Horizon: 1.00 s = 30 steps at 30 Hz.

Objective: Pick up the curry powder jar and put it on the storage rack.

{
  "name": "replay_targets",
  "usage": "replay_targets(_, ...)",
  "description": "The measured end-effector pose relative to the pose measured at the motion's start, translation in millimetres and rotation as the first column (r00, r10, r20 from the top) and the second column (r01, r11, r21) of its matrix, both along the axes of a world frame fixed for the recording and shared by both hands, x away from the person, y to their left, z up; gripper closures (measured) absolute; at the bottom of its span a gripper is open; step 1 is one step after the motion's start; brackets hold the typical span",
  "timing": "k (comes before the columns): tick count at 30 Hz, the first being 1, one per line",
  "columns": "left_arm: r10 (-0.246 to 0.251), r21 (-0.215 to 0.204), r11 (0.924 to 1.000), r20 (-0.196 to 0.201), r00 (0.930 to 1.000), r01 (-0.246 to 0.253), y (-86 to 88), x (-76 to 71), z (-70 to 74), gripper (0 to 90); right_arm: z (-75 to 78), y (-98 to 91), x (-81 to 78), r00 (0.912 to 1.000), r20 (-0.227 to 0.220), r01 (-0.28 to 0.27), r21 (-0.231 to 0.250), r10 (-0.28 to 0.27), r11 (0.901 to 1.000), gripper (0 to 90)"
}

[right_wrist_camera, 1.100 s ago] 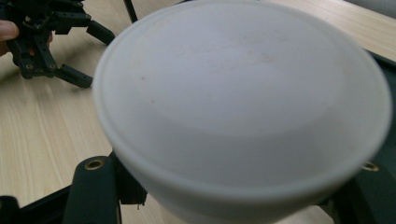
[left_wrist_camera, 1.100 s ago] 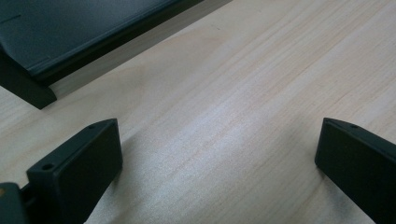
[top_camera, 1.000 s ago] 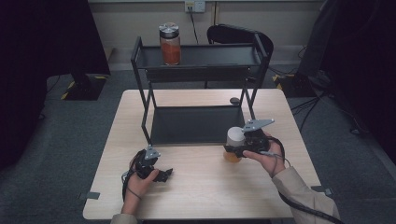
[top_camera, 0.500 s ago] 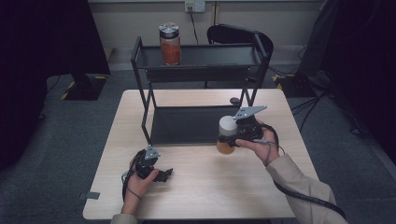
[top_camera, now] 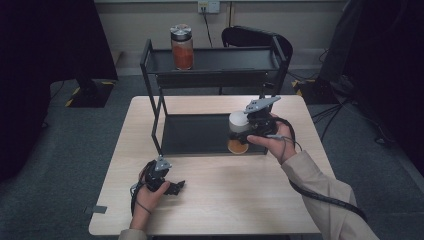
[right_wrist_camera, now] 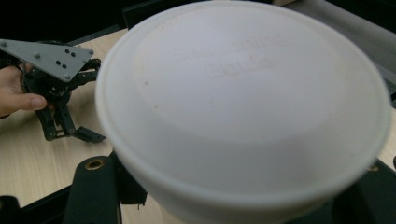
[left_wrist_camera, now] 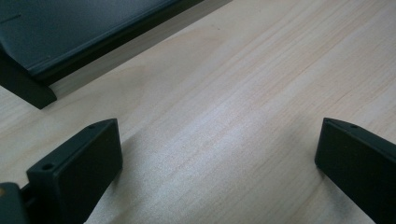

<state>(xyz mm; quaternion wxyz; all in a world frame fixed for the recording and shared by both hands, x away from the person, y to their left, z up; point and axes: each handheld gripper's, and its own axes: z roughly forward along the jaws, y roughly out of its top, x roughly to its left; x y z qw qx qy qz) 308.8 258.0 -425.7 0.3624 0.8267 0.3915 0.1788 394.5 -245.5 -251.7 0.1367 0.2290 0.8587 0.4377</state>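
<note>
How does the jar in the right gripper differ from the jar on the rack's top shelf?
The held jar has a white lid; the shelf jar has a dark lid. The held jar sits clamped in the right gripper over the lower shelf; the shelf jar stands free. Both hold orange contents.

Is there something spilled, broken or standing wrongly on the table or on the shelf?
Nothing stands out. The jar on the top shelf stands upright with its lid on. The right tongs hold a white-lidded jar over the lower shelf. No spill shows.
</note>
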Motion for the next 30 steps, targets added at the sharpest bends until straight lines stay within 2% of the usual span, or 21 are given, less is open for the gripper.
replay_targets(3,0.0,-0.001,1.0,0.001,1.0,0.0,0.0,0.0,-0.2,0.0,6.0,0.0,4.6,0.9999,-0.01,-0.004,0.008,0.004,1.0,34.4)
replay_targets(14,0.0,0.0,1.0,0.001,1.0,0.0,0.0,-0.1,-0.1,0.0,24.9,1.8,12.6,1.0,0.001,-0.003,0.016,0.003,0.9999,34.5)
replay_targets(24,0.0,0.0,1.0,0.0,1.0,0.0,0.0,0.0,0.0,0.0,53.4,2.4,20.4,0.9999,0.012,0.011,0.022,-0.011,0.9997,34.5)
replay_targets(30,0.0,0.0,1.0,0.0,1.0,0.0,0.0,-0.1,0.0,0.0,63.7,5.0,24.0,0.9997,0.014,0.021,0.017,-0.021,0.9996,34.5)
